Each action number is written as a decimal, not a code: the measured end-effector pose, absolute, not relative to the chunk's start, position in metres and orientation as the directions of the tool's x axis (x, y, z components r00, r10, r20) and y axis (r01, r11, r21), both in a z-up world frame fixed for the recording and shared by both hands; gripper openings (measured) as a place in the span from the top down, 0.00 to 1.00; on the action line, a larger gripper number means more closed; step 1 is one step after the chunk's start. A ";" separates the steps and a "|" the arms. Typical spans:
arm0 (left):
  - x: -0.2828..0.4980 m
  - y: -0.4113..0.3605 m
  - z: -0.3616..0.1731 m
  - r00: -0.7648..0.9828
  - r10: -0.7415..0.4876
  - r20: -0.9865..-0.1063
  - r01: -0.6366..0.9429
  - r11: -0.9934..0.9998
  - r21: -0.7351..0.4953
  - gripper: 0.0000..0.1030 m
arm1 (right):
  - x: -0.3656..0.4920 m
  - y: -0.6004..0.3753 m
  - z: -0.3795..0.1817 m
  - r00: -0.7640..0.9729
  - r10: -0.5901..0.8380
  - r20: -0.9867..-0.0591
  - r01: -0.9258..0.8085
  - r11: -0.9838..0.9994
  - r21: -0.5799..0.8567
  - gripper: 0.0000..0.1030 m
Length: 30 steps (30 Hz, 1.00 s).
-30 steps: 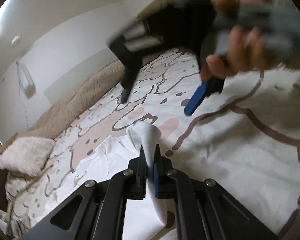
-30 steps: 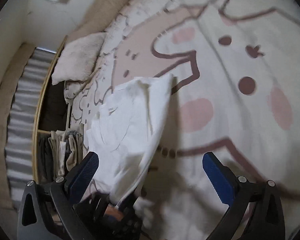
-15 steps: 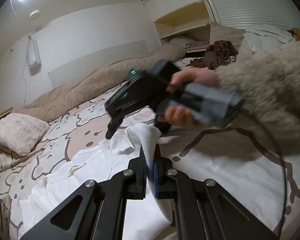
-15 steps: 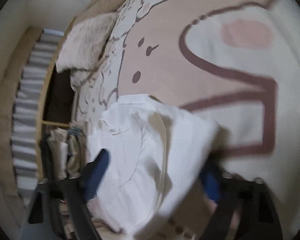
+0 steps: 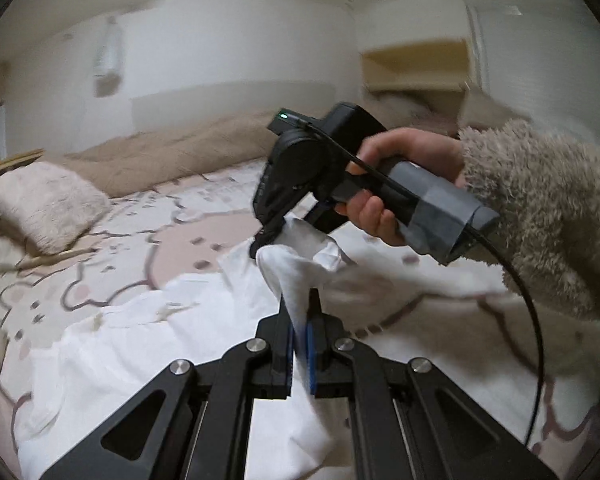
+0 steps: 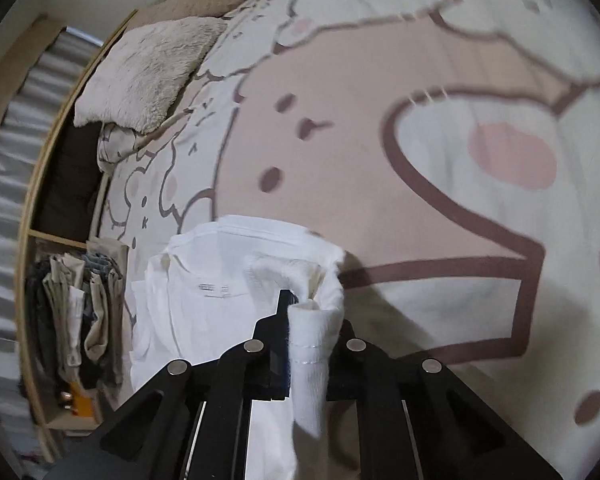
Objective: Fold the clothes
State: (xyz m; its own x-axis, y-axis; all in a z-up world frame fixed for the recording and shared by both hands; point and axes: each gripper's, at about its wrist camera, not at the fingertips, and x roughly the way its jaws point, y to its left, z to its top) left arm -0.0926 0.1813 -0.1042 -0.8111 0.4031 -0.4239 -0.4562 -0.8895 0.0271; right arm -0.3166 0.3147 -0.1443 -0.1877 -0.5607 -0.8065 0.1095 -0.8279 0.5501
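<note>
A white shirt [image 5: 172, 344] lies crumpled on the bed; its collar label shows in the right wrist view [image 6: 212, 288]. My left gripper [image 5: 300, 320] is shut on a raised fold of it. Just beyond, a hand [image 5: 400, 184] in a fluffy sleeve [image 5: 540, 208] holds my right gripper [image 5: 268, 244], pointing down at the same bunched edge. In its own view the right gripper [image 6: 306, 312] has its jaws closing, with a rolled strip of the white cloth pinched between them and hanging down.
The bed cover [image 6: 420, 160] has a pink and brown cartoon print. A fluffy pillow [image 5: 44, 204] and a beige blanket [image 5: 172, 156] lie at the far side. Beside the bed, a wooden shelf [image 6: 76, 312] holds folded clothes. A black cable [image 5: 528, 320] trails from the right gripper.
The right gripper came in from above the bed to the shirt's raised edge and its wide jaws closed on the cloth. The left gripper rolled and rose a little, still holding the fold.
</note>
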 end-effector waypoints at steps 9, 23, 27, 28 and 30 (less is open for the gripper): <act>-0.072 0.106 -0.093 -0.849 0.319 -0.420 -0.316 -0.946 -0.080 0.95 | -0.327 0.212 -0.091 -0.197 -0.409 -0.891 0.199 -0.906 0.373 0.90; -0.085 0.045 -0.151 -0.744 0.328 -0.583 -0.207 -0.942 -0.265 0.95 | -0.333 0.108 -0.131 -0.139 -0.159 -0.977 0.261 -0.958 0.119 0.90; -0.087 0.053 -0.151 -0.739 0.323 -0.591 -0.226 -0.946 -0.234 0.95 | -0.331 0.099 -0.134 -0.148 -0.096 -0.984 0.282 -0.958 0.051 0.90; -0.087 0.056 -0.151 -0.738 0.322 -0.593 -0.235 -0.947 -0.221 0.95 | -0.331 0.098 -0.132 -0.148 -0.088 -0.985 0.292 -0.956 0.042 0.89; -0.086 0.063 -0.152 -0.740 0.317 -0.593 -0.250 -0.948 -0.195 0.95 | -0.329 0.095 -0.124 -0.154 -0.082 -0.985 0.319 -0.947 0.029 0.65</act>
State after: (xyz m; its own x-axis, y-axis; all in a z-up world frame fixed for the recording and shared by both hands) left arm -0.0865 0.0627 -0.1523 -0.7398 0.3174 -0.5933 -0.2503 -0.9483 -0.1952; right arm -0.3290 0.0949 -0.1237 -0.1538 -0.0815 -0.9847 0.3195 -0.9472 0.0285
